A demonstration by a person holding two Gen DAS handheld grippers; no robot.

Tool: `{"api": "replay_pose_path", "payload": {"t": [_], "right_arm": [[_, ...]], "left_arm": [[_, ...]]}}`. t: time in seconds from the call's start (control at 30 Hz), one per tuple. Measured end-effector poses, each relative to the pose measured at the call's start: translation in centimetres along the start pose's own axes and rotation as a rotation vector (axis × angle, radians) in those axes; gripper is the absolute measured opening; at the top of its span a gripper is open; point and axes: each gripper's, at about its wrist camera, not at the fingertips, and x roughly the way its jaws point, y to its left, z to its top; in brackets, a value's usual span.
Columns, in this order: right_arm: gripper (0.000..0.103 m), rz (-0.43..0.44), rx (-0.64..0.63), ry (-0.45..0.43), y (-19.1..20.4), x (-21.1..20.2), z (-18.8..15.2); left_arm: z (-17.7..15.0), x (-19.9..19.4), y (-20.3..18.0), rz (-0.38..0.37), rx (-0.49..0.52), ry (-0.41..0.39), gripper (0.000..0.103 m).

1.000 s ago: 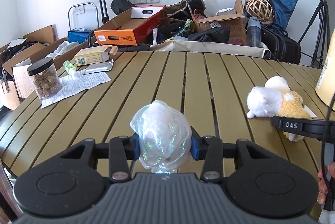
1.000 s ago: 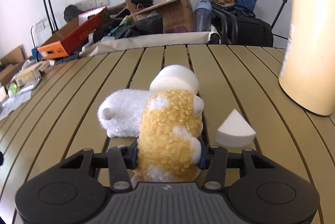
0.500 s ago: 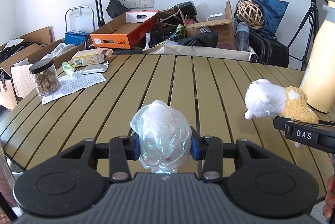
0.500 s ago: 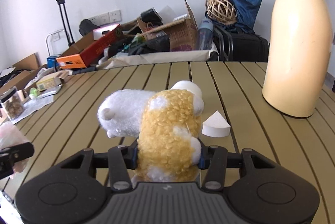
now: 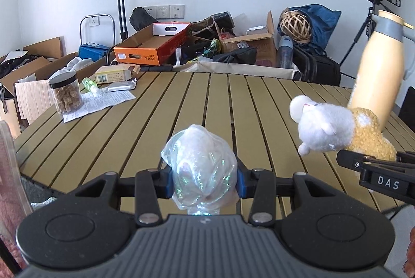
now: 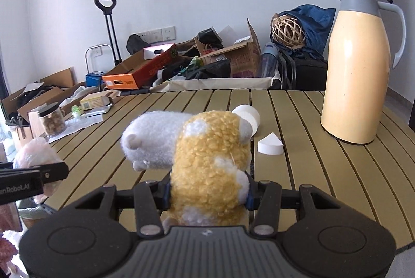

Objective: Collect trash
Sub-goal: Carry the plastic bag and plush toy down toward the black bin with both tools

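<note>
My left gripper is shut on a crumpled clear plastic bag, held above the near edge of the slatted table. My right gripper is shut on a white and yellow plush toy, lifted off the table. The plush toy and a right finger show at the right of the left wrist view. The bagged bundle and a left finger show at the left of the right wrist view. Two white foam pieces lie on the table behind the toy.
A tall cream thermos jug stands at the table's right. At the far left lie a jar of snacks, a paper sheet, a small green bottle and a carton. Boxes and bags crowd the floor beyond.
Both grippers have pulled back toward the near edge and risen. The plush toy has left the table in the right gripper. The plastic bag stays gripped in the left.
</note>
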Motion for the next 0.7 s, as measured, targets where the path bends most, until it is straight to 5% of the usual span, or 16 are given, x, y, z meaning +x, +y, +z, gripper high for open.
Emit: {"api": "replay_pose_path", "payload": {"t": [0.7], "right_arm": [[0.048,0.078,-0.120,0.004,1.3,-10.8,-7.9]], "left_arm": [[-8.5,-8.0,1.4,-0.062,-0.022,0.058,0.043]]}}
